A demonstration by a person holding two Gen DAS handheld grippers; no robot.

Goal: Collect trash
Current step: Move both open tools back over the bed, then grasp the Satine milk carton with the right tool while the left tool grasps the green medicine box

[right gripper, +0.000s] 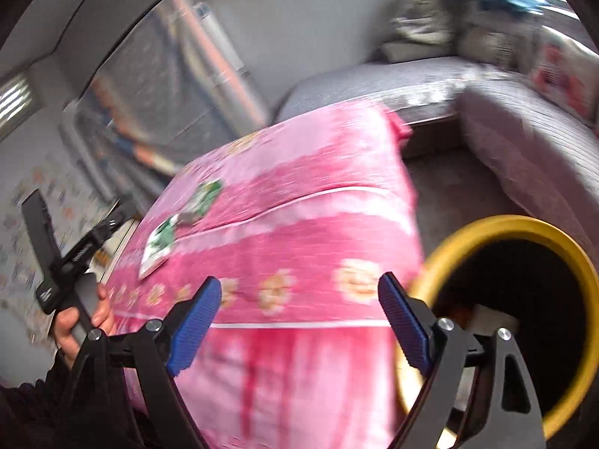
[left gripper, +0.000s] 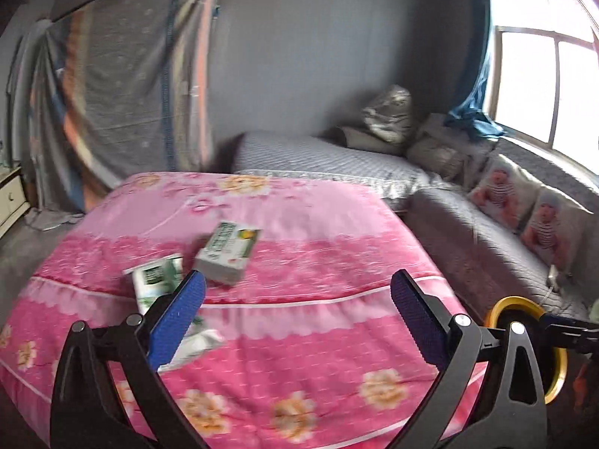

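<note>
A green-and-white carton box (left gripper: 227,252) lies on the pink flowered bed cover (left gripper: 299,232). A flattened green-and-white wrapper (left gripper: 159,282) lies just left of it, partly behind my left finger. My left gripper (left gripper: 297,299) is open and empty, hovering above the cover near both pieces. My right gripper (right gripper: 299,307) is open and empty at the bed's near right corner, beside a yellow-rimmed black bin (right gripper: 516,318). The right wrist view is blurred; it shows the box (right gripper: 204,196) and the wrapper (right gripper: 159,243) far left.
A grey sofa (left gripper: 468,243) with doll-print cushions runs along the right under a window. A grey mattress (left gripper: 318,157) lies behind the bed. The bin's rim shows at the left view's right edge (left gripper: 520,305). A hand holds the left gripper's handle (right gripper: 67,262).
</note>
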